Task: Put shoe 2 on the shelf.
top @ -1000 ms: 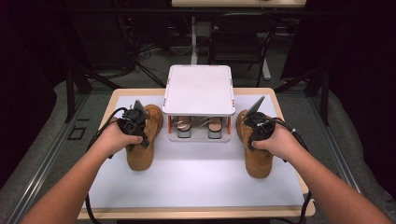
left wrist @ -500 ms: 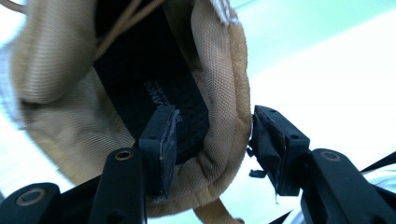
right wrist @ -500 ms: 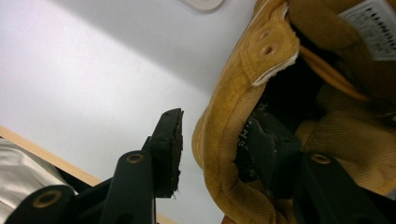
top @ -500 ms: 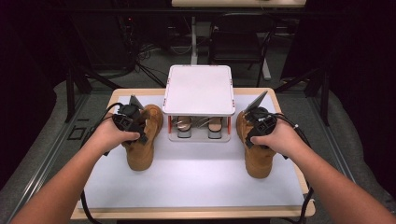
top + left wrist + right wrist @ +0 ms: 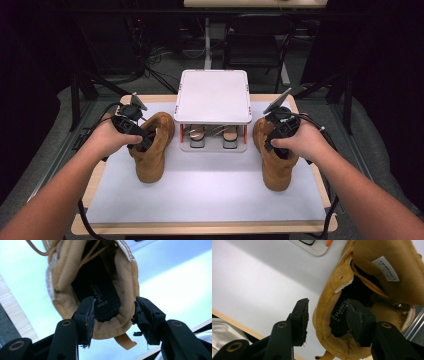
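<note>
Two tan boots stand on a white mat, one on each side of a white rack. My left gripper (image 5: 144,143) is at the collar of the left boot (image 5: 151,162). In the left gripper view the gripper (image 5: 113,312) is open across the heel collar of that boot (image 5: 62,277), with one jaw over the insole and the other outside. My right gripper (image 5: 270,145) is at the right boot (image 5: 276,170). In the right gripper view the gripper (image 5: 328,315) is open astride the collar wall of this boot (image 5: 367,252), one jaw inside and one outside.
The white rack (image 5: 212,95) stands at the back middle of the mat (image 5: 210,195). A pair of shoes (image 5: 197,135) sits under its top. The wooden table edge (image 5: 200,229) runs along the front. A chair (image 5: 252,47) stands behind the table.
The left hand and its gripper have shifted slightly to the left at the boot's collar. The right hand has barely moved. Both boots stay where they were.
</note>
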Tool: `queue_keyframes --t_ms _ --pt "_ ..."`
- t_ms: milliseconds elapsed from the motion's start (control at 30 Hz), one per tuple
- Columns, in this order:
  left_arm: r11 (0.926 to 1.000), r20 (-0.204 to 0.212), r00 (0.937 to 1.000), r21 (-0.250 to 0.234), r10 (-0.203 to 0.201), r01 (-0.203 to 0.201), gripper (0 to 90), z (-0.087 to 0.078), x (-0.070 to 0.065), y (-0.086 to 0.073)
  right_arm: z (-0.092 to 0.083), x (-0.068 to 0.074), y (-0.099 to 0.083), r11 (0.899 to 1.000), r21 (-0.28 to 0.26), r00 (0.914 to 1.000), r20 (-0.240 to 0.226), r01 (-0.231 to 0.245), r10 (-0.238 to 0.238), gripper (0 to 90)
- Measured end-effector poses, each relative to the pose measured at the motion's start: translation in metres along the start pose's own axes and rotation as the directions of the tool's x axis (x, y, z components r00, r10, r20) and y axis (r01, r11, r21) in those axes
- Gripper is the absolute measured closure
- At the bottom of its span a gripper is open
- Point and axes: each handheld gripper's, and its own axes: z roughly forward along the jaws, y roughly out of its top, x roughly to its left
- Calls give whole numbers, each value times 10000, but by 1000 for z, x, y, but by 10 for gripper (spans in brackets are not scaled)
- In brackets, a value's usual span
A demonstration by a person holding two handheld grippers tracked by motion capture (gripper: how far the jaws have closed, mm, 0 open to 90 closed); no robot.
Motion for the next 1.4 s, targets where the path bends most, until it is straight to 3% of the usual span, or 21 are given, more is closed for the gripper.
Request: queue_keyframes --t_ms 400,667,1033,1400 --pt "9997 -251 9994 -9 -253 253 501 -18 11 0 -14 -16 2 9996 61 9993 252 -287 286 526" --pt "9988 -429 9979 108 -481 486 502 -20 19 -1 -18 -28 1 9982 110 9975 393 -596 592 524" --pt "9938 -466 9937 402 -1019 1038 502 -7 35 -2 -19 -48 -4 9932 79 9917 569 -1159 1153 518" --pt "9895 -508 9911 690 -1233 1267 503 13 40 2 -15 -65 -11 9883 41 9850 819 -1528 1519 518"
